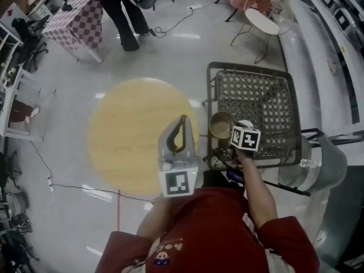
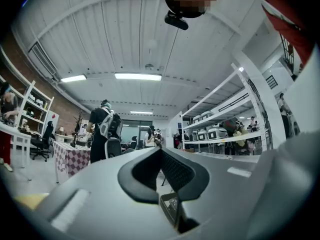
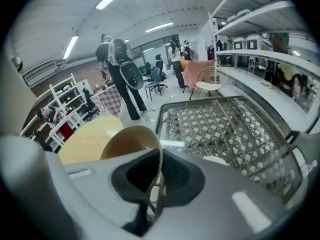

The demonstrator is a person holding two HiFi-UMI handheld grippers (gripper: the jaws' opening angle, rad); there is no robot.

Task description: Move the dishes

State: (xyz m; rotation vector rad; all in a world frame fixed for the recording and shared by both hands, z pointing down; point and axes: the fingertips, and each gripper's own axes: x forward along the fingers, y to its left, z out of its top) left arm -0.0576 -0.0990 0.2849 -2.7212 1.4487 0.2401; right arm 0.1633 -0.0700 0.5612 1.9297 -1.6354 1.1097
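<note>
One tan bowl [image 1: 220,125] hangs over the wire cart's [image 1: 250,67] left edge, pinched by its rim in the right tongs [image 3: 156,171]. The left tongs [image 1: 183,121] are pressed together, empty, above the round bench [image 1: 125,135]. The thin rim pinch could slip, so carry the bowl level and set it flat before letting go.
</note>
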